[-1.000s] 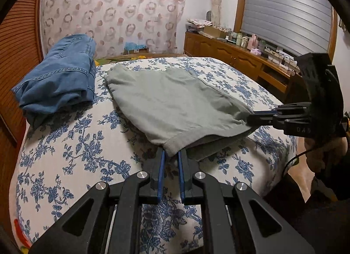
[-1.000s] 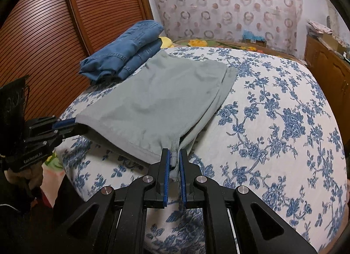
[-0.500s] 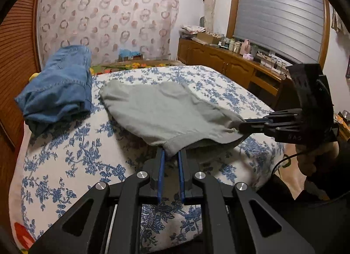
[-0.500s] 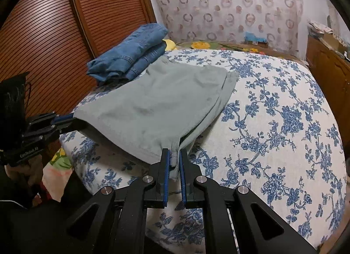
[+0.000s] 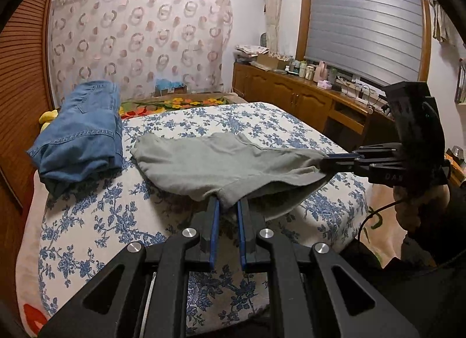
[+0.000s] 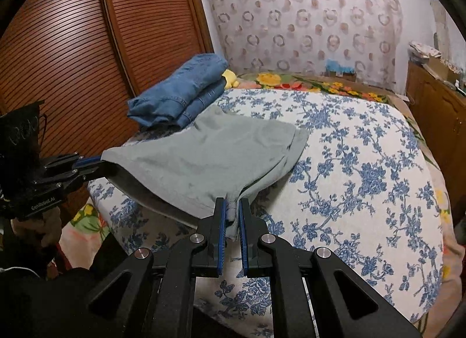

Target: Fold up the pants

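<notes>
Left wrist view: the left claw (image 5: pixel 226 207) and right claw (image 5: pixel 327 160) each pinch a near corner of the grey pants (image 5: pixel 221 160), lifting that edge off the bed (image 5: pixel 87 221), probably to fold it toward the far end.

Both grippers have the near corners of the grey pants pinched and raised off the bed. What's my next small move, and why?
Probably carry both corners forward together, toward the far edge. The left gripper and right gripper are each shut on a near corner of the grey pants, whose near edge hangs clear of the bed while the far end lies flat. Steer clear of the folded jeans.
</notes>
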`<action>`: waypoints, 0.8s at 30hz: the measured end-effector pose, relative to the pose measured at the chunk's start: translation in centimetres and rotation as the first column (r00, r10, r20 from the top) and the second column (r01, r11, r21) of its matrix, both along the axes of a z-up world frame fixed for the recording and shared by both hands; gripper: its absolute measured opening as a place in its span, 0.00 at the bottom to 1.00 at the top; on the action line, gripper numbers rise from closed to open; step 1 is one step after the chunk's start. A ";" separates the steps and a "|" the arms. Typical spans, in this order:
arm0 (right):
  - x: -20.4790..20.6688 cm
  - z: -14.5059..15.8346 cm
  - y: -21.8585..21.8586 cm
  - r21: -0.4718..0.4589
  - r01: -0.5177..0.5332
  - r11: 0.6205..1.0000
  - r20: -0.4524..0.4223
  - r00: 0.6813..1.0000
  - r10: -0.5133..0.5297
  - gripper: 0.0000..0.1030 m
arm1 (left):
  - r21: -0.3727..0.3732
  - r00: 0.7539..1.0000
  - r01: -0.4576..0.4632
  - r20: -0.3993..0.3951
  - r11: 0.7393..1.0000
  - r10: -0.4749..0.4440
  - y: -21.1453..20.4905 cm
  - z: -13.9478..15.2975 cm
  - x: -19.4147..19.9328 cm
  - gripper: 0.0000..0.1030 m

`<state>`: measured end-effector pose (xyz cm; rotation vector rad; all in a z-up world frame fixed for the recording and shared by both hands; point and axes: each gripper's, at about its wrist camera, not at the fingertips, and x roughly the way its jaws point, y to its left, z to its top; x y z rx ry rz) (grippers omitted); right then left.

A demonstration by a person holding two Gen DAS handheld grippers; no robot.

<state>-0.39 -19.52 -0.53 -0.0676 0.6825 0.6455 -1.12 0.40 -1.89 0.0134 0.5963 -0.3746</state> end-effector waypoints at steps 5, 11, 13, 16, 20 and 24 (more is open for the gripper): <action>-0.6 0.7 0.1 -0.002 -0.004 1.000 0.021 1.000 0.004 0.08 | 0.002 1.000 -0.001 0.018 1.000 0.001 -0.1 0.6 -0.4 0.12; -1.1 1.4 -0.2 0.010 -0.010 1.000 0.043 0.999 0.010 0.08 | 0.001 0.999 0.004 0.041 1.000 -0.004 -0.3 1.6 -0.9 0.12; -1.3 1.5 -0.3 0.016 -0.011 1.000 0.048 0.999 0.010 0.08 | 0.002 0.999 0.008 0.046 1.000 -0.008 -0.4 1.8 -0.9 0.12; -1.4 1.6 -0.5 0.020 -0.009 1.000 0.053 0.999 0.008 0.08 | 0.006 0.998 0.014 0.053 1.000 -0.015 -0.6 2.2 -1.1 0.12; -1.9 2.4 -0.9 0.030 -0.008 1.000 0.072 0.997 0.006 0.08 | 0.002 0.997 0.019 0.070 1.000 -0.019 -0.5 2.8 -1.5 0.12; -2.6 3.1 -1.4 0.040 -0.011 0.999 0.096 0.995 0.007 0.08 | -0.003 0.996 0.024 0.086 1.000 -0.024 -0.4 3.4 -1.9 0.12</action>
